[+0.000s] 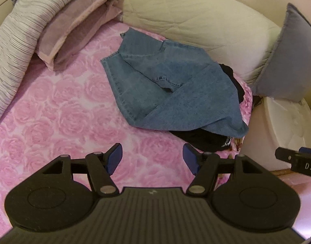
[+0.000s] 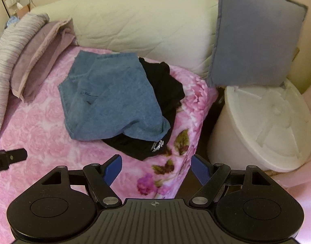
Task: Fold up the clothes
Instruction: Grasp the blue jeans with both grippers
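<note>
Denim jeans (image 1: 167,89) lie crumpled on the pink rose-patterned blanket (image 1: 60,122) covering the bed, draped over a black garment (image 2: 165,85) that peeks out at the near and right sides, close to the bed's right edge. Both claws hover above the blanket, short of the pile, touching nothing: the left claw (image 1: 152,158) is spread wide, and the right claw (image 2: 156,168) is spread wide too. Behind the clothes sits a cream quilted pillow (image 2: 139,24), a grey cushion (image 2: 255,40) to its right, folded mauve bedding (image 1: 74,28) to the left.
</note>
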{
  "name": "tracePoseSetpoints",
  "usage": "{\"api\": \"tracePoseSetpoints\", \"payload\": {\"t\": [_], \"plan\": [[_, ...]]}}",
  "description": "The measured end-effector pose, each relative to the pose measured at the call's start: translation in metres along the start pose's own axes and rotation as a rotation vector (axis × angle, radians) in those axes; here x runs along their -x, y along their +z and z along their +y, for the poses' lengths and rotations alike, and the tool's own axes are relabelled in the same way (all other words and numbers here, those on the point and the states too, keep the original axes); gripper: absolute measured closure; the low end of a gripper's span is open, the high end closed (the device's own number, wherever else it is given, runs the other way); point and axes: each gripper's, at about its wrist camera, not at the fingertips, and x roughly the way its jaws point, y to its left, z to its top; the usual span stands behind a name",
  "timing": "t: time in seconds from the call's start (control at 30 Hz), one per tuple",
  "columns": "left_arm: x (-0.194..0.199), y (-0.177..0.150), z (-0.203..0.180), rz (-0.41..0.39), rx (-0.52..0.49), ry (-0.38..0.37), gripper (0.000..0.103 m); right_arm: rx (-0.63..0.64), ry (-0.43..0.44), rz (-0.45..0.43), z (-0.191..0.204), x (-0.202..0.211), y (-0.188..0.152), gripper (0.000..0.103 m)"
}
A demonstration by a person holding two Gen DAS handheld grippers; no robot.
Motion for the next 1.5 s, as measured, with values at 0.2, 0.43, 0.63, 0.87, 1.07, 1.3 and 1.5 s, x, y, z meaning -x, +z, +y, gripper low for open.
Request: {"api": "tracePoseSetpoints", "payload": {"t": [0.2,0.43,0.63,0.87,1.07,1.3,1.5], "plan": [[-0.046,0.029,-0.002,0.054,0.047,-0.007,0.041,-0.032,0.015,0.050,-0.013,-0.045,0.030,0.025],[-0.102,0.064,0.000,0.109,0.119,-0.027,0.041,-0.058,0.040,0.118,-0.024,-0.099,0.065,0.025],[-0.152,0.093,0.000,0.138,0.186,-0.063,0.041,-0.065,0.072,0.111,-0.022,-0.137,0.089,0.025],[-0.202,0.111,0.013,0.160,0.294,-0.091,0.041,-0.107,0.112,0.081,-0.016,-0.173,0.109,0.025],[-0.231,0.117,0.023,0.169,0.384,-0.123,0.041,-0.126,0.129,0.079,-0.011,-0.195,0.120,0.025],[-0.266,0.118,0.030,0.185,0.505,-0.195,0.050,-0.138,0.187,0.085,-0.007,-0.219,0.126,0.038],[-0.255,0.111,0.040,0.094,0.581,-0.321,0.096,-0.005,0.177,0.052,0.011,-0.206,0.127,0.081]]}}
